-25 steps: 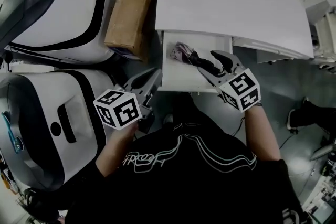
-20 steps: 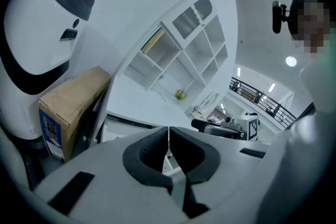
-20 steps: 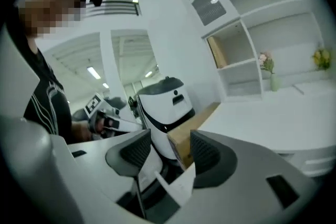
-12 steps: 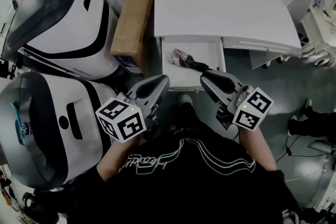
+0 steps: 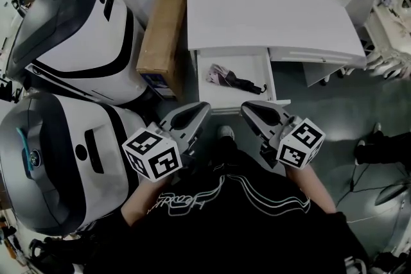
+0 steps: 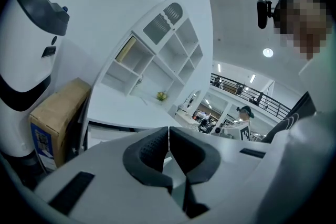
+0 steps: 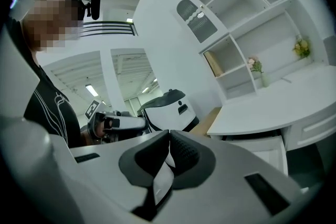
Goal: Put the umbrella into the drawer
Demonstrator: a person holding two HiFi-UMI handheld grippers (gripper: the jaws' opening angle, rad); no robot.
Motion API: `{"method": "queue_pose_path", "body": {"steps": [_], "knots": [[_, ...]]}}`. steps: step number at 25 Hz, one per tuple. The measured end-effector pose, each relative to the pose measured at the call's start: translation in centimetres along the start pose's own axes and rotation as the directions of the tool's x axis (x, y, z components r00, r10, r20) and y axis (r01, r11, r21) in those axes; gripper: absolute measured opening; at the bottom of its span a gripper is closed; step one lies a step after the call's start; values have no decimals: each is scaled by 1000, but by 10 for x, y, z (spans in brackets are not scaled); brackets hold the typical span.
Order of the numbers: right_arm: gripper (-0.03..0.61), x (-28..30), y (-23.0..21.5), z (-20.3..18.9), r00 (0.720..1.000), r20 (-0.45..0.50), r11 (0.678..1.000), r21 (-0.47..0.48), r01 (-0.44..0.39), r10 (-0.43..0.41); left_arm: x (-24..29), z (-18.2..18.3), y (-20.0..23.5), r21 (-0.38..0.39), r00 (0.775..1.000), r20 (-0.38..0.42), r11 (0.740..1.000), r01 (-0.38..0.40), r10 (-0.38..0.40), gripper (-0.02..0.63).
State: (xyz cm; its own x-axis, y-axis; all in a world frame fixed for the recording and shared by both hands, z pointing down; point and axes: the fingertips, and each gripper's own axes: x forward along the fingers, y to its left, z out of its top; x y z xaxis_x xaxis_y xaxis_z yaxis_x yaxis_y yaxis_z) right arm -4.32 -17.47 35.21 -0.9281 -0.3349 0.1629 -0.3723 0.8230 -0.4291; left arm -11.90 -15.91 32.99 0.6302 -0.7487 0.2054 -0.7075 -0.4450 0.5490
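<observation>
Two big white-and-black machine housings point(image 5: 67, 35) stood at the far left, with a cardboard box point(image 5: 162, 29) between them and the white desk point(image 5: 270, 16). The left gripper point(image 5: 201, 108) hung just in front of the open drawer point(image 5: 249, 61), its jaws clenched on nothing. The folded umbrella point(image 5: 234, 78) lay across the drawer's inside, clear of both grippers. The right gripper point(image 5: 248, 107), near the drawer's front, was likewise clenched and empty.
</observation>
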Motion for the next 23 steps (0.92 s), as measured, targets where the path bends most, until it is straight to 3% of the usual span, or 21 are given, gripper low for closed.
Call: {"method": "queue_pose_path", "body": {"steps": [23], "knots": [[44, -8, -34, 9, 999, -11, 998, 34, 46, -45, 29, 5, 0, 0, 999, -33, 1000, 6, -6, 23]]}}
